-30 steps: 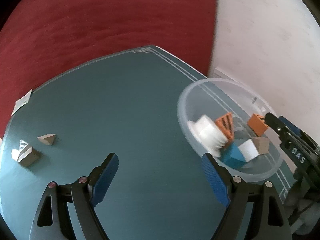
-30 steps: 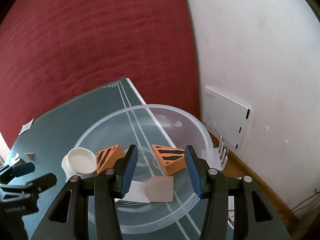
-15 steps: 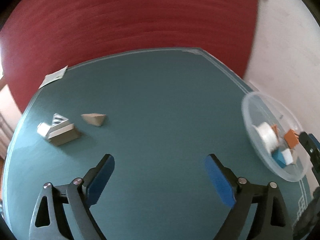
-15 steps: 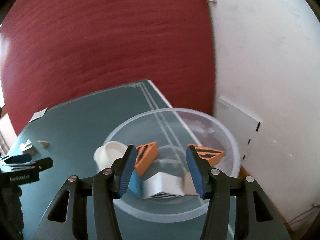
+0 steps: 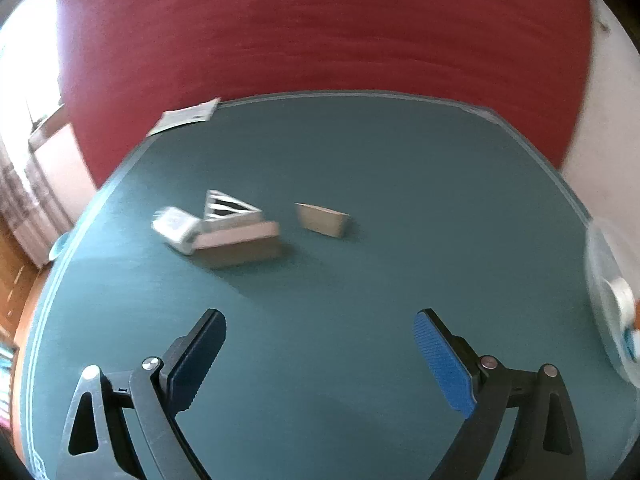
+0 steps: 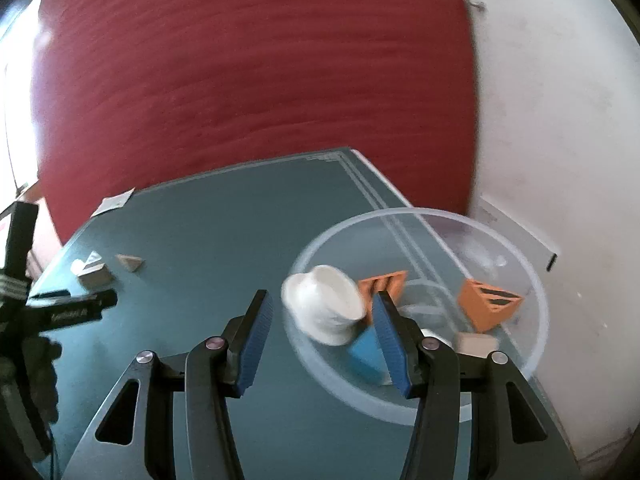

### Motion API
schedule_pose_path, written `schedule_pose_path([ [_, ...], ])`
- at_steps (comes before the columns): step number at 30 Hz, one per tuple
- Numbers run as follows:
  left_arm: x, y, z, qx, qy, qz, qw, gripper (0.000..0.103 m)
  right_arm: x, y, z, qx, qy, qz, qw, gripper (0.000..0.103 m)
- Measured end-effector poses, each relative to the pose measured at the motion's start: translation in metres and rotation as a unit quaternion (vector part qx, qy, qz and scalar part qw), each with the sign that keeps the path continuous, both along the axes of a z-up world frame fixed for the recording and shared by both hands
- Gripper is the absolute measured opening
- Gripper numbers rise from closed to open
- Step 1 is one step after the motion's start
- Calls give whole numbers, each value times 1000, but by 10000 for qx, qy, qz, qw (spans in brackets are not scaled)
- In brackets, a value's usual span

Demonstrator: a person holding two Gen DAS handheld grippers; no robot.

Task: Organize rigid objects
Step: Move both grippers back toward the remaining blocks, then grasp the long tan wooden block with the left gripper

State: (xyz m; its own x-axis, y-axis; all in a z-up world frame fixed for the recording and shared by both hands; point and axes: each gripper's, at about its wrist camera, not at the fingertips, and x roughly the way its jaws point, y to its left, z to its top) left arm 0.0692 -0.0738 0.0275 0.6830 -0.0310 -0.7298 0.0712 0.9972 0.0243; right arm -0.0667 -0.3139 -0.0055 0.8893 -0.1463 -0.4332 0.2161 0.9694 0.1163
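- Fingers of the left gripper [image 5: 320, 344] are seen spread wide over bare tabletop, with nothing between the ribbed blue pads; fingers of the right gripper [image 6: 322, 338] stand moderately apart and empty, held in front of the bowl's near rim.
- Two grippers are counted, each with two black fingers faced in blue ribbed pads.
- One table [image 5: 360, 152] is noted, covered in a matte teal surface with pale border lines along its edge.
- One clear plastic bowl [image 6: 536, 280], round and smooth-walled, is seen at the table's right corner.
- Inside the bowl, at least five pieces are counted in the right wrist view: one white rounded cup-like piece [image 6: 324, 304], two orange wedges with black slots [image 6: 486, 300] [image 6: 386, 284], one blue block [image 6: 366, 354] and one tan block [image 6: 476, 342]. A further pale piece behind the right finger cannot be made out.
- Outside the bowl, on the table's left part, four pieces are counted in the left wrist view: one white slotted wedge [image 5: 228, 208], one small white block [image 5: 174, 230], one flat tan block [image 5: 240, 242], these three touching, and one tan wedge [image 5: 322, 220] just beside them, apart.
- One paper slip [image 5: 186, 116] lies at the far table edge.
- Red curtain [image 5: 320, 32] with fine horizontal ribbing is noted behind, beside a white wall [image 6: 560, 120].
- Only the bowl's blurred edge is shown by the left wrist view; its contents are shown by the right wrist view alone, along with the left gripper's body at the frame's left.
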Motion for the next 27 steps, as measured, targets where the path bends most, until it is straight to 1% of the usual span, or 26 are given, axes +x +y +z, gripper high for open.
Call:
schedule_pose_path([
  [5, 14, 32, 3, -18, -109, 467, 9988, 99, 9, 20, -2, -20, 94, 282, 9996, 54],
  [9, 27, 51, 4, -68, -177, 690, 9974, 100, 15, 35, -5, -21, 174, 484, 9987, 54],
  [12, 34, 57, 1, -74, -204, 747, 9970, 102, 19, 43, -7, -16, 238, 607, 9979, 54],
  [16, 44, 58, -5, -61, -132, 779, 9969, 102, 25, 52, -9, -15, 299, 733, 9969, 54],
  [22, 53, 57, -9, -285, 16, 723, 9970, 102, 30, 63, -12, -31, 401, 870, 9954, 54],
  [27, 52, 50, -10, -236, 9, 749, 9969, 102, 34, 69, -15, -22, 478, 945, 9944, 54],
])
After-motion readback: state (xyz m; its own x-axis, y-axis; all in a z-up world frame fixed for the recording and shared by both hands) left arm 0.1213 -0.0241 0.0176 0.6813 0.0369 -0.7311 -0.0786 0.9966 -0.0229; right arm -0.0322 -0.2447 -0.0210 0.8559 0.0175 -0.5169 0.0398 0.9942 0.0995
